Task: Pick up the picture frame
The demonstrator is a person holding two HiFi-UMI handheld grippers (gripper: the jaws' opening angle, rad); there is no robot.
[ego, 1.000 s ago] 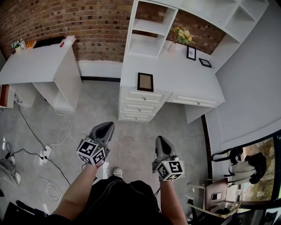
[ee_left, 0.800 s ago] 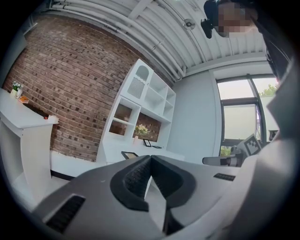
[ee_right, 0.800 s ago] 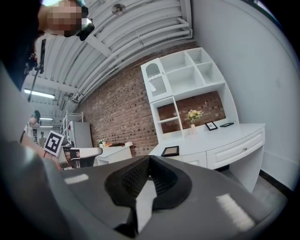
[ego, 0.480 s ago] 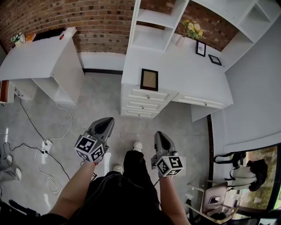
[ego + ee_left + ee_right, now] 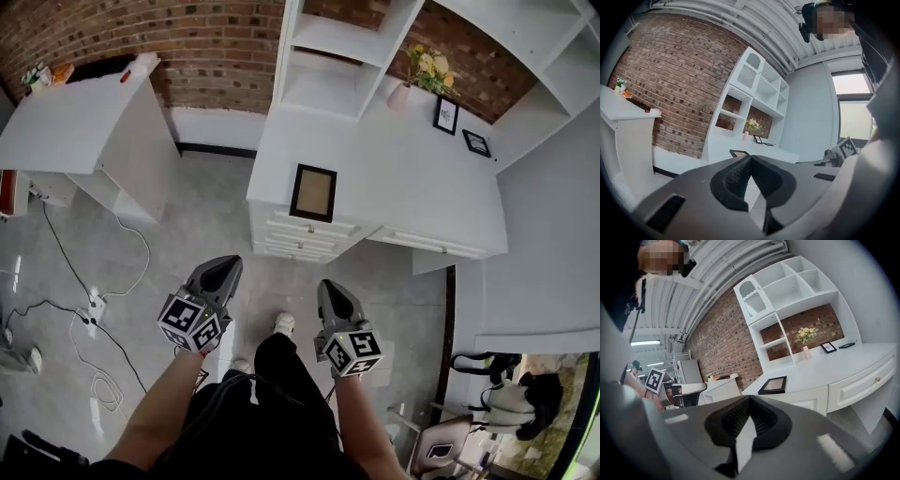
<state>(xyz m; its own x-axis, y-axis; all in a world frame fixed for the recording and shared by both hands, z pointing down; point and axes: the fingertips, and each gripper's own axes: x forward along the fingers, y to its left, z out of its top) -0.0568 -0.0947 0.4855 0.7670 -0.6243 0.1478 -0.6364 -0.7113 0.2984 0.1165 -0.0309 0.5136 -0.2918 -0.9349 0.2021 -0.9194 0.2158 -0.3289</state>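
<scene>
Both grippers and we ourselves had closed on the white desk (image 5: pixel 412 192) since the earlier frames, and the desk now filled more of the upper middle of the head view. The picture frame (image 5: pixel 313 192) lay flat at the desk's front left corner, above the drawers and well apart from both grippers.

The left gripper (image 5: pixel 225 264) had its jaws pressed together with nothing between them. The right gripper (image 5: pixel 327 285) was likewise closed and empty.

In the head view the frame sat almost straight above the right gripper's tips and up to the right of the left gripper's. We judged the right hand the nearer one. The frame's long axis ran up the picture, away from us.

In the right gripper view the frame (image 5: pixel 773 385) showed just above the jaw tips, slightly right. In the left gripper view only its top edge (image 5: pixel 739 153) peeked over the jaws. Either gripper's jaws would have to part before they could take hold of the frame.
</scene>
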